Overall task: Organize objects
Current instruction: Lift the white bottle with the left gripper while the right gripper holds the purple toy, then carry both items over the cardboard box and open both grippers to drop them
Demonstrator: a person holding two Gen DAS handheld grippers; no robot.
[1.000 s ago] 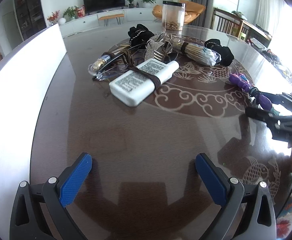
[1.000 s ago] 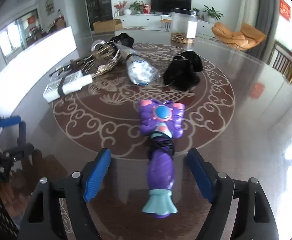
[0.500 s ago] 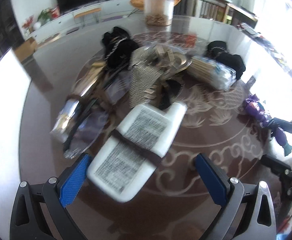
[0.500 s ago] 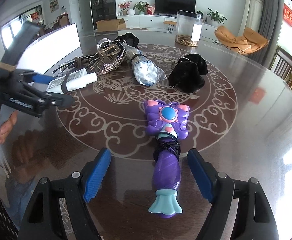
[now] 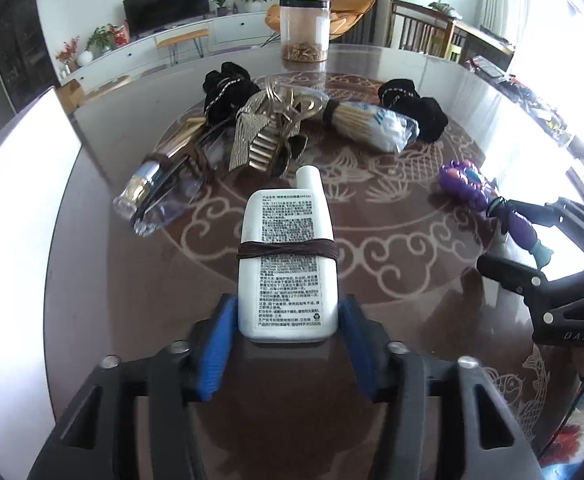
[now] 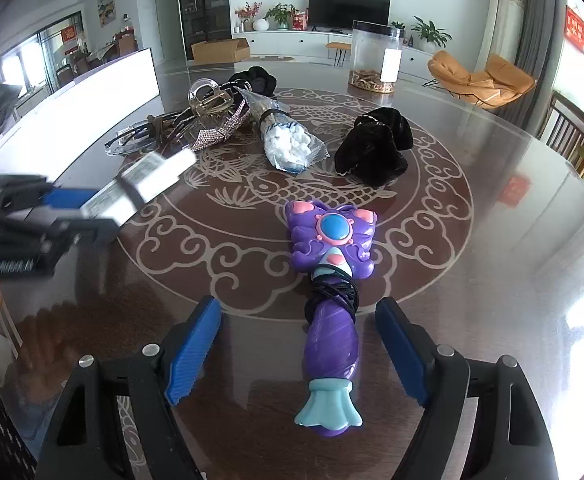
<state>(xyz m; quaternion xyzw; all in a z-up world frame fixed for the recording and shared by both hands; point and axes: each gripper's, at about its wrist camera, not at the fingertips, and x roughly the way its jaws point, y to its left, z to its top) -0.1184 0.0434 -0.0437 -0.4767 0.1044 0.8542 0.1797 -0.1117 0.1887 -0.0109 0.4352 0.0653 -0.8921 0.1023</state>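
Note:
A white flat bottle (image 5: 287, 260) with a brown band around it lies on the round table. My left gripper (image 5: 287, 340) is shut on the bottle's near end, its blue pads against both sides; the right wrist view also shows the bottle (image 6: 143, 188). A purple toy wand (image 6: 332, 280) with a teal end lies on the table between the fingers of my right gripper (image 6: 300, 348), which is open and not touching it. The wand also shows in the left wrist view (image 5: 488, 196).
Behind lie a clear tube (image 5: 159, 192), gold and rhinestone hair clips (image 5: 267, 128), a bag of cotton swabs (image 5: 372, 124), black scrunchies (image 6: 372, 148) and a clear jar (image 5: 304, 28). A white board (image 5: 15, 200) stands along the table's left edge.
My left gripper moved forward over the table to the white bottle and closed on its near end. The right gripper stayed open around the wand.

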